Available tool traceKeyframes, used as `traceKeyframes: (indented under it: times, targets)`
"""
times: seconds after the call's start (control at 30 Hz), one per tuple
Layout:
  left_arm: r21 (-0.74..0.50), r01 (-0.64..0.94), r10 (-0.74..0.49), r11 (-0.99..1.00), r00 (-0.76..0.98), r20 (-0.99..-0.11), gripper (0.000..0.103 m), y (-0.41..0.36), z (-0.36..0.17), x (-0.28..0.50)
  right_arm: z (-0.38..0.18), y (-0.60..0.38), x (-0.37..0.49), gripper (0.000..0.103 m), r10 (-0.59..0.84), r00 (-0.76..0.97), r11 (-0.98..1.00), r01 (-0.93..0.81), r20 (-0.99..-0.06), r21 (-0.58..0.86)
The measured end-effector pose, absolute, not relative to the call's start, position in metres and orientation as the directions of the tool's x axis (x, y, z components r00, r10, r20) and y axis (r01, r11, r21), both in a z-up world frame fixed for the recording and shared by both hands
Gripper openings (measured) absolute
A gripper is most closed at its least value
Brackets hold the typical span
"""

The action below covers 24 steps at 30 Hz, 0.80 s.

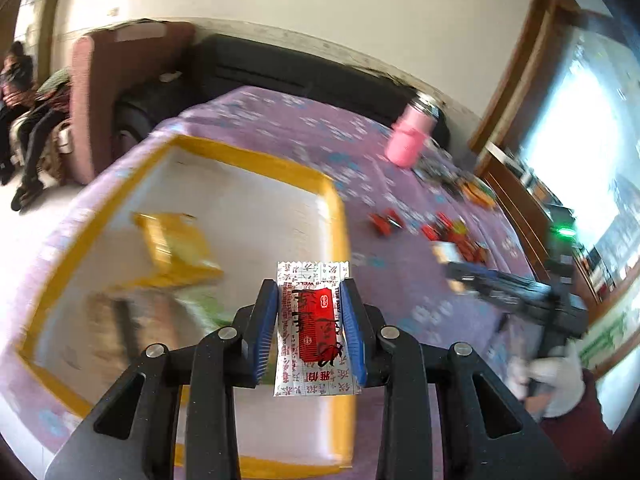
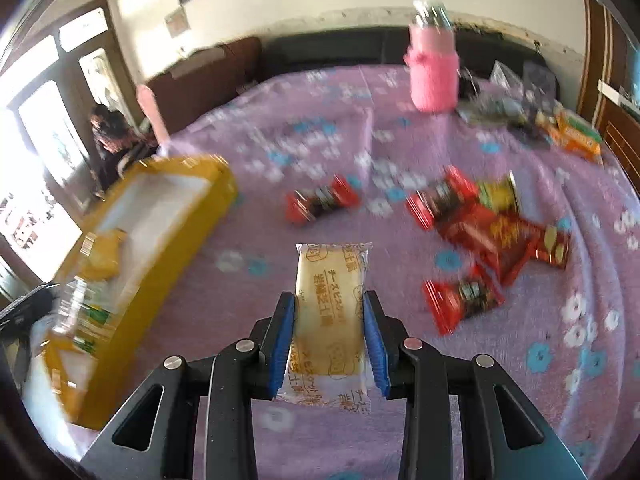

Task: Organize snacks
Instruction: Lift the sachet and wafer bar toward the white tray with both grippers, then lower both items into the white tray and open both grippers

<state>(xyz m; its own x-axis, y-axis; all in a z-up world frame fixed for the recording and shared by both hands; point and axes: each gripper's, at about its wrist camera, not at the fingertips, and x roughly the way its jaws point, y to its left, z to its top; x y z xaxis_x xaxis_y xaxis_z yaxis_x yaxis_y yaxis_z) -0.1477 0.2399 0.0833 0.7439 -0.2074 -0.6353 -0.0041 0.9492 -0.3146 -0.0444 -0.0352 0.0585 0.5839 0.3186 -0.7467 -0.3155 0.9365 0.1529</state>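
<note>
Daylight is pouring in from a window (image 1: 576,152) that is blowing out to white glare at the right edge of the left wrist view, and from glazed doors (image 2: 44,128) at the left of the right wrist view. Motion blur is smearing the purple tablecloth (image 2: 320,128). Fisheye distortion is bending the edges, with corners darkening.

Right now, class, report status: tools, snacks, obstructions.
Left tool shut on red-white packet. Right tool shut on cheese biscuit. Yellow box unobstructed.
</note>
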Motion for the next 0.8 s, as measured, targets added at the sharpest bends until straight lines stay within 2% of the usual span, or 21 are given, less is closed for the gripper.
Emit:
traceKeyframes:
  times: [0.13,0.27,0.37,0.57,0.8]
  targets:
    - [-0.299,-0.072,-0.146,0.951,0.75,-0.645,0.029,0.281,0.088,-0.138,0.098,-0.004,-0.052,0.034,0.416,0.579,0.892,-0.409,-0.702,0.191]
    - [-0.273,-0.124,-0.095,0.954,0.739,-0.667,0.029,0.315,0.087,-0.124,0.112,0.046,-0.053,0.034,0.498,0.507,0.833,-0.506,-0.704,0.224]
    - [-0.275,-0.159,-0.08,0.948,0.719,-0.691,0.03,0.334,0.075,-0.11,0.104,0.089,-0.05,0.034,0.534,0.434,0.793,-0.554,-0.726,0.253]
    - [-0.271,-0.186,-0.078,0.944,0.675,-0.734,0.03,0.346,0.051,-0.093,0.067,0.157,-0.041,0.034,0.513,0.34,0.764,-0.599,-0.788,0.239]
    - [-0.308,-0.199,-0.105,0.93,0.66,-0.744,0.031,0.355,0.041,-0.088,0.041,0.182,-0.036,0.034,0.485,0.303,0.763,-0.605,-0.82,0.228]
